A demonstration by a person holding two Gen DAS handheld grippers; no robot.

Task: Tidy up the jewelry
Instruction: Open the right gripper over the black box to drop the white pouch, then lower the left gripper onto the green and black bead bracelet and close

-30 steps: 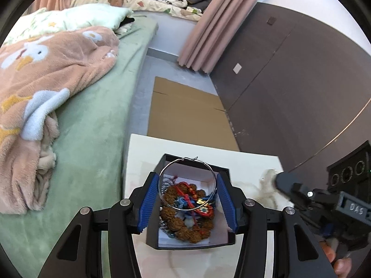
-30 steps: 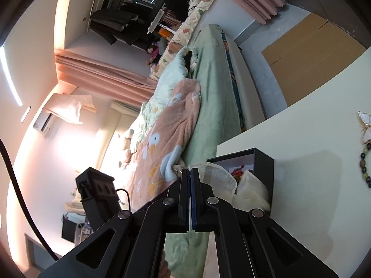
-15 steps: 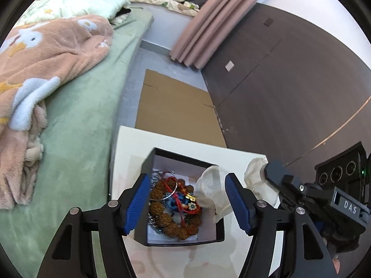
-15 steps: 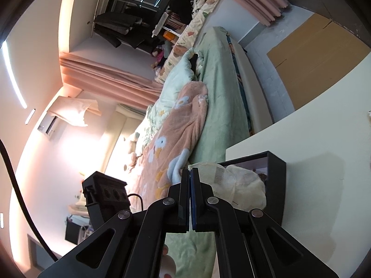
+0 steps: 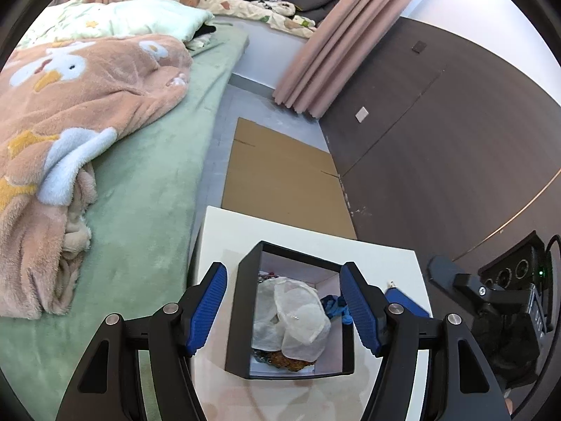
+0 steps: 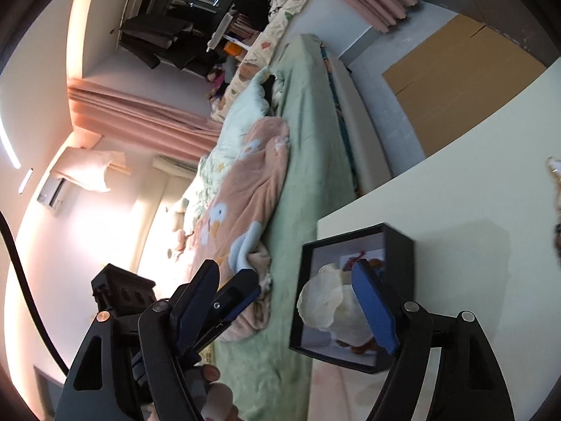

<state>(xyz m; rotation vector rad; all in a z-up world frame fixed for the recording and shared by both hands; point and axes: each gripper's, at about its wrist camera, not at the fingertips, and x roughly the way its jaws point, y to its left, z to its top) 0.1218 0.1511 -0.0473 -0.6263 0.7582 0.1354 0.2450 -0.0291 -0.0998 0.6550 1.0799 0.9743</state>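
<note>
- Now the left gripper (image 5: 284, 303) fingers stand open astride the black box (image 5: 242, 315) at the counter's (image 5: 228, 231) edge nearest the bed.
- Right gripper (image 6: 287, 298) fingers, just opened, grip nothing; a white pouch (image 5: 298, 319) lies inside the box.

Ahead of the left claw and off to its left we see a bed with a green sheet (image 5: 147, 210), and on it a rumpled peach fleece blanket (image 5: 70, 112) printed with white ducks. Beyond the blanket lies a pale pillow (image 5: 140, 17) with small stars. Straight ahead of the claw, past the white table (image 5: 315, 242), a flattened sheet of cardboard (image 5: 280, 182) lies on the grey floor (its folds still show). Further on, pink curtains (image 5: 336, 38) hang to the floor, and a dark brown wall panel (image 5: 438, 140) runs along the right. Left of the right claw, we make out an air conditioner (image 6: 52, 193) on the wall.
</note>
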